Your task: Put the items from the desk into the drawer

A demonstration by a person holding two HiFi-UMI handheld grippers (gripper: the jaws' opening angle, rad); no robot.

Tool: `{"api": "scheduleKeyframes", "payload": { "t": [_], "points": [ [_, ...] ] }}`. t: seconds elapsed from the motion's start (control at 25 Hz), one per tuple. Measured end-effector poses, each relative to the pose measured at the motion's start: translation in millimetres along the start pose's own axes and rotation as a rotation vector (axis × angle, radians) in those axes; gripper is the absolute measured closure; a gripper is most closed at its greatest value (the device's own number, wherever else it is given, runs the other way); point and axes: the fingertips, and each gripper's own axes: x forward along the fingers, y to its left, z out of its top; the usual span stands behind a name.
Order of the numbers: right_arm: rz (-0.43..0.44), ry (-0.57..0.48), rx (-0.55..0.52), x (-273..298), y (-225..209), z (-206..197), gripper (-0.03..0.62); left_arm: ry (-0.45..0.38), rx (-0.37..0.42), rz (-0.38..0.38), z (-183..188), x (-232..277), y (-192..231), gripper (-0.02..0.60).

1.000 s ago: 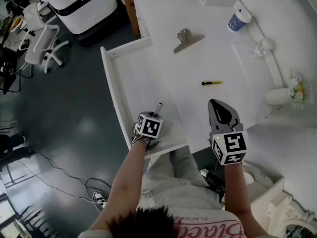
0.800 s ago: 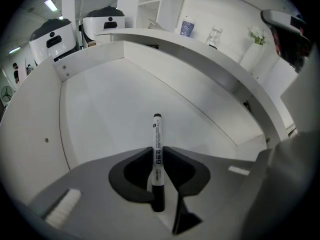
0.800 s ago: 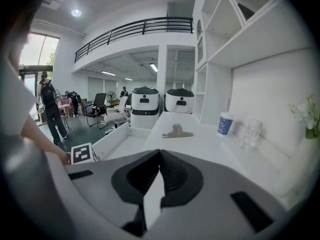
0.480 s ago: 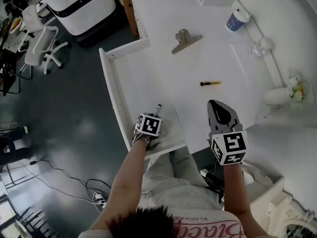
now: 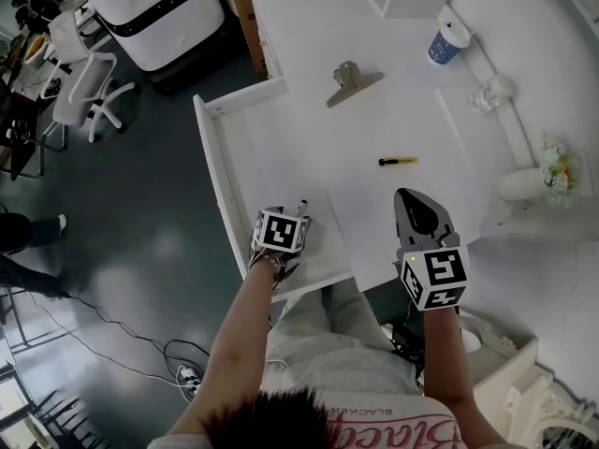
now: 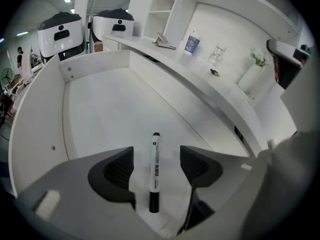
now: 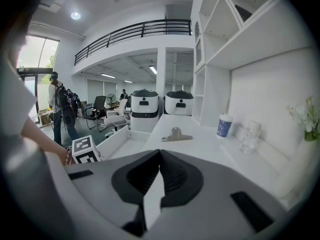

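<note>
A white marker with a black cap [image 6: 155, 171] lies on the floor of the open white drawer [image 6: 100, 109]. My left gripper [image 6: 156, 166] hangs just above it. Its jaws have just been opening and now stand wide on either side of the marker without touching it. In the head view the left gripper [image 5: 292, 215] is over the drawer's [image 5: 243, 148] near end, with the marker's tip [image 5: 301, 204] showing past it. My right gripper [image 5: 409, 195] rests shut and empty over the desk's front edge. A metal binder clip [image 5: 353, 77] and a small yellow-and-black pen [image 5: 398, 161] lie on the desk.
A blue patterned cup [image 5: 445, 40], a clear glass [image 5: 491, 92] and a white vase with flowers [image 5: 524, 181] stand along the desk's right side. Shelves rise behind the desk. White machines and office chairs stand on the dark floor left of the drawer.
The left gripper's jaws have opened and let go of the marker, which now lies in the drawer. The left gripper has lifted slightly. The right gripper has not moved.
</note>
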Motion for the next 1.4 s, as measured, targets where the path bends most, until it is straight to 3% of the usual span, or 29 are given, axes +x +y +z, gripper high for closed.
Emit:
{"api": "scheduleKeyframes", "payload": {
  "t": [0.36,0.8,1.12,1.4],
  "points": [
    [-0.011,-0.055,-0.018,-8.5,-8.0,24.8,0.586,-0.086,0.046,-0.005,40.8,-37.8,-5.9,0.29],
    [-0.03,-0.144,-0.061,-19.5,-26.5,70.0,0.586,-0.304,0.097,0.024,108.2,-105.3,-21.4,0.306],
    [-0.053,-0.21,-0.068,-29.7,-43.9,96.8,0.586,-0.582,0.144,0.08,165.5,-183.4,-37.1,0.412],
    [-0.074,-0.275,-0.079,-39.8,-52.9,121.6,0.586,-0.833,0.21,0.194,210.0,-257.1,-45.5,0.57]
  ]
}}
